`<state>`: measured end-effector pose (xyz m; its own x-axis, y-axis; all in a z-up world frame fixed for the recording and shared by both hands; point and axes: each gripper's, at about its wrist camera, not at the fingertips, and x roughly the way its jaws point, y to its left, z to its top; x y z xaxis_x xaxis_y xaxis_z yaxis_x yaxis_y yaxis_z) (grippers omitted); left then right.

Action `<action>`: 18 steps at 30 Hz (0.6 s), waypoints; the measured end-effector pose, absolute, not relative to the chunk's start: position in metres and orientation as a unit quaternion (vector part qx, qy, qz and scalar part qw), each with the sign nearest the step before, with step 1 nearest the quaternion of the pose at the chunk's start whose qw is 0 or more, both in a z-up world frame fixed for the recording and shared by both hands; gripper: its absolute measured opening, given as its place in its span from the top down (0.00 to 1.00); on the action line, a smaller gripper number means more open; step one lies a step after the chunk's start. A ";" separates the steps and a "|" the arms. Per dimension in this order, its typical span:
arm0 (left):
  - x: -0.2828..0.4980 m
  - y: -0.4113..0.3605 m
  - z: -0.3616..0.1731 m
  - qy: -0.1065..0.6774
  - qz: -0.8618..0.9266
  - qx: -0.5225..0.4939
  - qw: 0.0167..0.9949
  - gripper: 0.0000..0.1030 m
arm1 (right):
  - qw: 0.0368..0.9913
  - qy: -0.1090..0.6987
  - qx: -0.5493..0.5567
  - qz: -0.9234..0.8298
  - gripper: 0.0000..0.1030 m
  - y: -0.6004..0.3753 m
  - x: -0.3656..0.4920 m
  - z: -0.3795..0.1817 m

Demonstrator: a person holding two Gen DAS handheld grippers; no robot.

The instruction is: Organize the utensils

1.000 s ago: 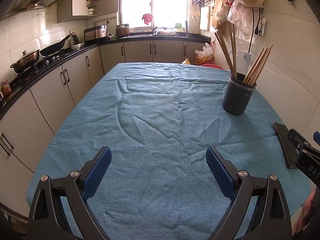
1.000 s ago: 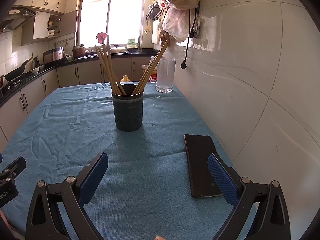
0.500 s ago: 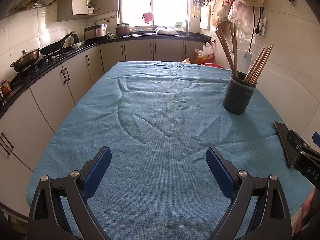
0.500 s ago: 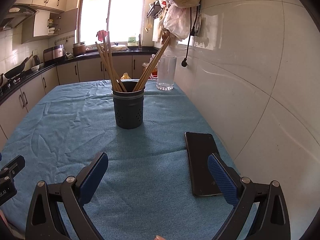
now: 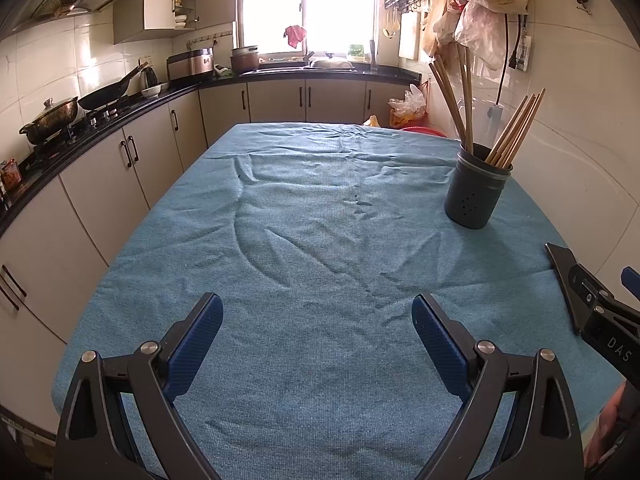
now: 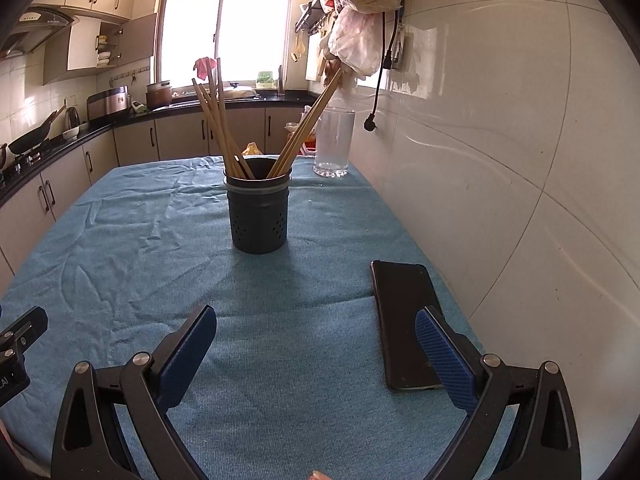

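Note:
A dark perforated utensil holder (image 6: 259, 216) stands on the blue cloth, with several wooden chopsticks (image 6: 218, 128) leaning out of it. The same holder (image 5: 476, 194) shows at the right in the left wrist view, its chopsticks (image 5: 516, 132) fanned apart. My right gripper (image 6: 316, 334) is open above the near cloth, well short of the holder, with nothing between its blue pads. Over the near middle of the table my left gripper (image 5: 318, 328) is open and holds nothing.
A black phone (image 6: 406, 320) lies flat by the right pad, next to the tiled wall. A clear glass (image 6: 334, 142) stands behind the holder. The blue cloth (image 5: 312, 216) covers the whole table. Kitchen counters with pans run along the left.
Both views have drifted only slightly; the holder sits a touch lower and nearer in the right wrist view. Both grippers stay open.

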<state>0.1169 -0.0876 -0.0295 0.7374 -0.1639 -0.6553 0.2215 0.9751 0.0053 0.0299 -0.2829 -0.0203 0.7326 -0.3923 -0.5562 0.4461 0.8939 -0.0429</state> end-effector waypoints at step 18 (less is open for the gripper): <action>0.116 -0.084 -0.029 0.348 -0.101 0.037 0.931 0.08 | 0.928 0.295 0.040 -0.222 0.02 -0.278 0.033 -0.025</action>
<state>0.1165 -0.0843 -0.0291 0.7381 -0.1613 -0.6551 0.2132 0.9770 -0.0004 0.0333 -0.2784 -0.0254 0.7272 -0.3883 -0.5660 0.4351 0.8985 -0.0574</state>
